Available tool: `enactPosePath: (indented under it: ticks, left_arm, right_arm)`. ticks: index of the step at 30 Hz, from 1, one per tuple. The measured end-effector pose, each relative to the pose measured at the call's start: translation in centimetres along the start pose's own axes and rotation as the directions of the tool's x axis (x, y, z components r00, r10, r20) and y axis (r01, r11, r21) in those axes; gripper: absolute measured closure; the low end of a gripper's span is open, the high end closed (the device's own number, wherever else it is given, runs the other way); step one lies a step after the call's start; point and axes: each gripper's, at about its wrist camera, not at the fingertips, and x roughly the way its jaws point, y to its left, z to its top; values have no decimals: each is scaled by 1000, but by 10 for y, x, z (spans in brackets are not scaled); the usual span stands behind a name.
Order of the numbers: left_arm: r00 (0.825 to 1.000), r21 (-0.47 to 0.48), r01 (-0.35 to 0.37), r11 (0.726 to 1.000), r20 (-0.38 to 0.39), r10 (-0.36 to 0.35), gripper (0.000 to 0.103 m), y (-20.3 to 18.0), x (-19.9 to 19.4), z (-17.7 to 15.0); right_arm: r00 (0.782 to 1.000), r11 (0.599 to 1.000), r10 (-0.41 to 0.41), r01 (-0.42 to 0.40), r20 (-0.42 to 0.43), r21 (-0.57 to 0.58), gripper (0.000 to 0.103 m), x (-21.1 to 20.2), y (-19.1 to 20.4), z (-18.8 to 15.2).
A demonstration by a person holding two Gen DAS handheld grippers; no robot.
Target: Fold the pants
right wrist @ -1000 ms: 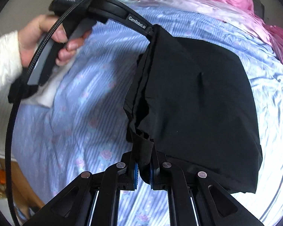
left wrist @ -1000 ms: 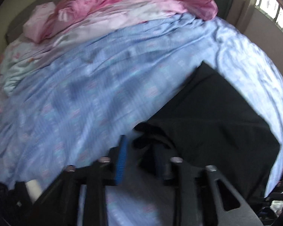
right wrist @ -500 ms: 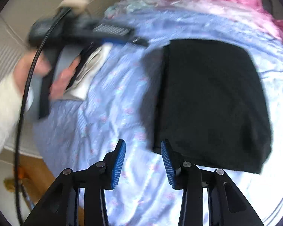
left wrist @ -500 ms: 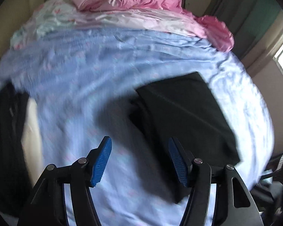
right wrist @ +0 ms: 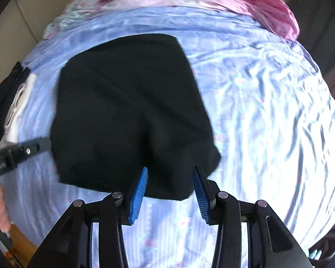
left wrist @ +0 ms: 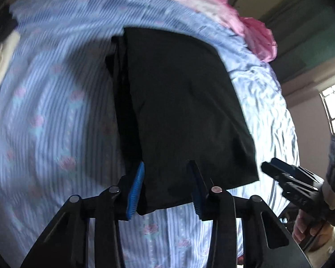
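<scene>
The black pants (left wrist: 178, 102) (right wrist: 127, 102) lie folded in a flat rectangle on the blue striped floral bedsheet (left wrist: 44, 116) (right wrist: 268, 111). My left gripper (left wrist: 166, 165) hovers over the pants' near edge with its jaws closing; the cloth shows between the blue pads, which are not pressing on it. My right gripper (right wrist: 170, 169) hangs open over the near right corner of the pants, with nothing gripped. The left wrist view also shows the right gripper (left wrist: 290, 183) at the right edge, held in a hand (left wrist: 301, 230). The left gripper's tip (right wrist: 17, 151) enters the right wrist view from the left.
A pink quilt (right wrist: 268, 6) (left wrist: 252, 31) is bunched at the far end of the bed. Black and white garments (right wrist: 17, 102) lie at the bed's left edge. A window (left wrist: 332, 102) lights the wall to the right.
The right gripper has let go of the pants' edge and opened. The left gripper opened wide, then narrowed. Both swung across to the near edge; the pants now lie flat.
</scene>
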Motion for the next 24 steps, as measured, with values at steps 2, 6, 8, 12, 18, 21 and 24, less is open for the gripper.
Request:
enactPosePath:
  ticks: [2,6,8,12,18,21,24]
  left_arm:
    - [999,-20,-37,999,-36,36,76,0,10,-2]
    - [997,-84,-40,996,-72,34,98,6,20,-9]
    - [998,-123,-25,992,-61,18,99,9,17,-15]
    - [998,-168,-49,985,-40,43,99,10,2,-27]
    - [993,-185,-112,976,-48,105,99,9,6,-30]
    - [987,-218,-155,963,-71,142,99,10,19,-26]
    - [971,-225,-231,947,-112,211,98,12,29,-27]
  right_arm:
    - [1000,1000,5,-5,-2,17,60,2,-8,3]
    - [999,999,25,-24,-21,28,60,8,-16,4]
    - [998,999,40,-39,-39,25,60,11,-20,1]
    - [997,998,57,-56,-45,12,60,10,-25,-6]
    - [992,995,104,-104,-74,2,60,10,-35,-12]
    - [990,993,114,-116,-85,-12,60,8,-41,-14]
    - [988,991,127,-130,-92,-23,60,7,-45,-13]
